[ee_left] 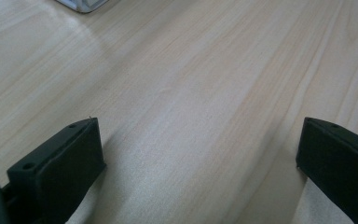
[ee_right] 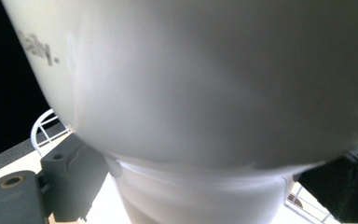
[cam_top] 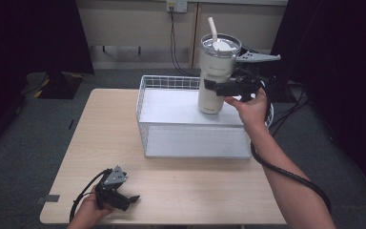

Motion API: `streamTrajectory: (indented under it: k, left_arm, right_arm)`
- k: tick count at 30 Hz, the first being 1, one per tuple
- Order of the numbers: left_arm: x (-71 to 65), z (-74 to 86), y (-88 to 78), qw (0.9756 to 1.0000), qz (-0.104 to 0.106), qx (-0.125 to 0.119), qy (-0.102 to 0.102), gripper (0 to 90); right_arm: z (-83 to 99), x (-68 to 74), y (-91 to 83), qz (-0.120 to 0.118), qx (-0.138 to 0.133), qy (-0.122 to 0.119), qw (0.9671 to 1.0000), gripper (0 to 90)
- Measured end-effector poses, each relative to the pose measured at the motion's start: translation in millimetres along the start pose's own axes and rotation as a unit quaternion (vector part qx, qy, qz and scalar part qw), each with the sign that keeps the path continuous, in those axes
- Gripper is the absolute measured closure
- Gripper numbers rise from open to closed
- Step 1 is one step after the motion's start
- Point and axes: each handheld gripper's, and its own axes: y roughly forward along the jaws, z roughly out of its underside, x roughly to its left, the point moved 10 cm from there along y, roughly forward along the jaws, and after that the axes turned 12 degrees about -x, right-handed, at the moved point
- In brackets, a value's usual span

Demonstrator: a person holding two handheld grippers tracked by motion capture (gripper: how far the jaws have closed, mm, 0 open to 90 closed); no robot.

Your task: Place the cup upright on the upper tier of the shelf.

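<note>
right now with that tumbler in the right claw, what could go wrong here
1. The right claw grips the tall tumbler around its narrower lower body, below the wide upper part; a top-heavy cup could tilt or slip.
2. It stands near the back right corner of the wire basket, so a sideways move may knock it against the wire wall.
3. The straw sticks up through the lid; tipping could spill any contents, which the pictures do not reveal.
</note>
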Motion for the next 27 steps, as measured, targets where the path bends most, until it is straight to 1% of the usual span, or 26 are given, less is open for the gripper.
streamTrajectory:
  k: [2, 10, 11, 12, 15, 17, 20, 27]
  left_arm:
    - [0.0, 0.0, 0.0, 1.0000, 0.000, 0.000, 0.000, 0.0]
    - [-0.1, -0.1, 0.1, 1.0000, 0.000, 0.000, 0.000, 0.0]
    - [-0.1, 0.0, 0.1, 1.0000, 0.000, 0.000, 0.000, 0.0]
    - [-0.1, -0.1, 0.0, 1.0000, 0.000, 0.000, 0.000, 0.0]
    - [-0.1, -0.1, 0.1, 1.0000, 0.000, 0.000, 0.000, 0.0]
    - [0.0, 0.0, 0.0, 1.0000, 0.000, 0.000, 0.000, 0.0]
    - [0.0, 0.0, 0.0, 1.0000, 0.000, 0.000, 0.000, 0.0]
    - [0.0, 0.0, 0.0, 1.0000, 0.000, 0.000, 0.000, 0.0]
  right_arm:
    - [2.8, -2.0, 4.4, 0.003, 0.002, -0.002, 1.0000, 10.2]
    - [8.5, -1.9, 12.0, 0.002, 0.009, -0.004, 0.9999, 10.1]
    - [9.0, -2.5, 13.0, 0.003, 0.009, -0.009, 0.9999, 10.1]
    - [9.6, -3.0, 14.0, 0.005, 0.010, -0.007, 0.9999, 10.1]
    - [9.8, -3.6, 14.5, 0.004, 0.009, -0.003, 0.9999, 10.1]
    - [9.7, -4.5, 14.4, 0.007, 0.006, -0.004, 1.0000, 10.1]
    - [11.6, -5.8, 14.2, 0.009, 0.009, -0.005, 0.9999, 10.0]
    - [13.0, -6.8, 13.7, 0.008, 0.003, -0.007, 0.9999, 10.0]
